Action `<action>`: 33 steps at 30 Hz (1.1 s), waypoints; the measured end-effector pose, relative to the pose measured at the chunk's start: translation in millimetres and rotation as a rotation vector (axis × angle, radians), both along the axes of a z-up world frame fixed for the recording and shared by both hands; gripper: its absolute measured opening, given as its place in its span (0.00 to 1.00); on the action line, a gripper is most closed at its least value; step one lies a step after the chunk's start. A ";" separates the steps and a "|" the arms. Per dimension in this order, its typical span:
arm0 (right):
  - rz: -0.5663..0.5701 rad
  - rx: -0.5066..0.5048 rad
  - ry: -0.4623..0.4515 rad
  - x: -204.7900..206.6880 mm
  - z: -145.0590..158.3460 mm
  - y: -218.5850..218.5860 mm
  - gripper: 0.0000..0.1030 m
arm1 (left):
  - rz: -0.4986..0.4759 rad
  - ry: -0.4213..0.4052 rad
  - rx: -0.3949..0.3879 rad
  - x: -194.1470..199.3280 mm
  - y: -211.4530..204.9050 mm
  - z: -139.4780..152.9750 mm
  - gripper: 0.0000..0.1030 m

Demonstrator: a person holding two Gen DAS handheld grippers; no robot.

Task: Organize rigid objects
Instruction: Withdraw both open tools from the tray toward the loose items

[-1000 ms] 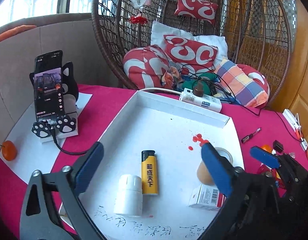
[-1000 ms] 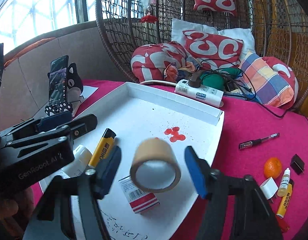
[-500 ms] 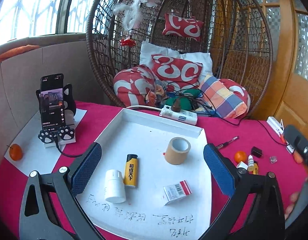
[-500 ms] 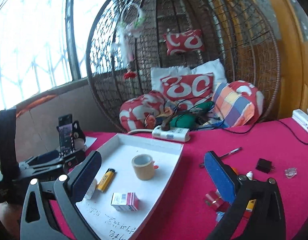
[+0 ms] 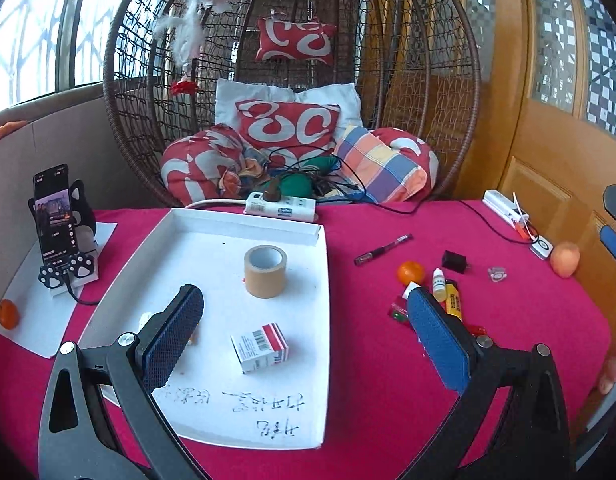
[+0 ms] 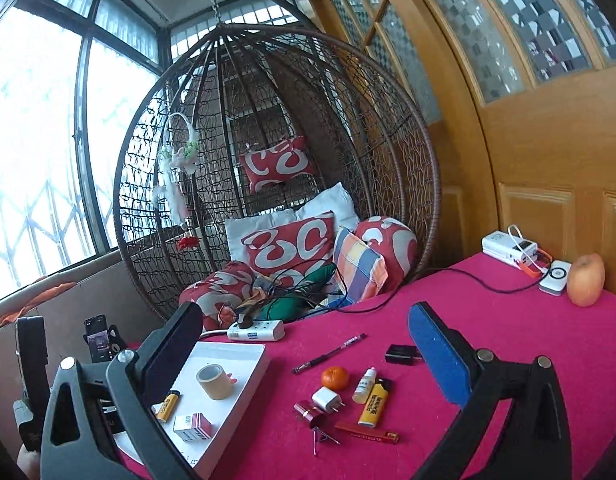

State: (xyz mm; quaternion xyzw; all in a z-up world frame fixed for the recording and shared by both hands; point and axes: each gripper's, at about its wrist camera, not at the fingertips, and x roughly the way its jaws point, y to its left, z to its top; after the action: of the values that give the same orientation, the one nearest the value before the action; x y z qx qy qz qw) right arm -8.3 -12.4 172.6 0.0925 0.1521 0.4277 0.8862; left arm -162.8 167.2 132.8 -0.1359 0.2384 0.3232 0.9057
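Tool in my right hand point(image 6: 304, 356) stands spread as wide as it goes, its jaws having just been opening, and nothing sits between them; my left tool point(image 5: 304, 324) is spread and empty too, hanging over the near part of the white tray point(image 5: 323, 280).

That tray serves as the collecting place, I judge. Already in it: a roll of brown tape point(image 5: 265, 271) standing on its edge face, a small red-and-white carton point(image 5: 260, 347) with a barcode on its side, and a yellow lighter point(image 6: 168, 400) partly hidden behind my left tool. Handwritten characters run along the tray's near edge, upside down to me; I can't read them.

Loose on the pink desk point(image 6: 507, 340), well apart from the tray, lie the things I take to be waiting: a pen point(image 6: 329, 353), a tangerine point(image 6: 335, 378), a white dropper bottle point(image 6: 365, 385), a second yellow lighter point(image 6: 375, 402) with dark print too small to read, a white plug adapter point(image 6: 327, 399), a black charger block point(image 6: 401, 354) and a flat red stick point(image 6: 365, 436). My right tool points toward that cluster, so the next pick probably comes from there.

An apple point(image 6: 585, 280) sits at the far edge, by a white power bank.
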 end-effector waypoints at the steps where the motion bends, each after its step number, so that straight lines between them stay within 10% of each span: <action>1: -0.008 -0.001 0.008 1.1 -0.4 -3.9 1.00 | -0.011 0.004 0.000 1.3 -4.9 0.0 1.00; 33: -0.091 0.130 -0.036 -14.2 6.5 -67.4 1.00 | -0.092 0.005 -0.007 -3.1 -51.1 6.1 1.00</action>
State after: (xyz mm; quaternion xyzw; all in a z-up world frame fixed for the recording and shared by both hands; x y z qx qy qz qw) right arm -22.5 -79.8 179.2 0.1487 0.1037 0.3975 0.8995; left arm -165.9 116.1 138.9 -0.1270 0.2477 0.2806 0.9186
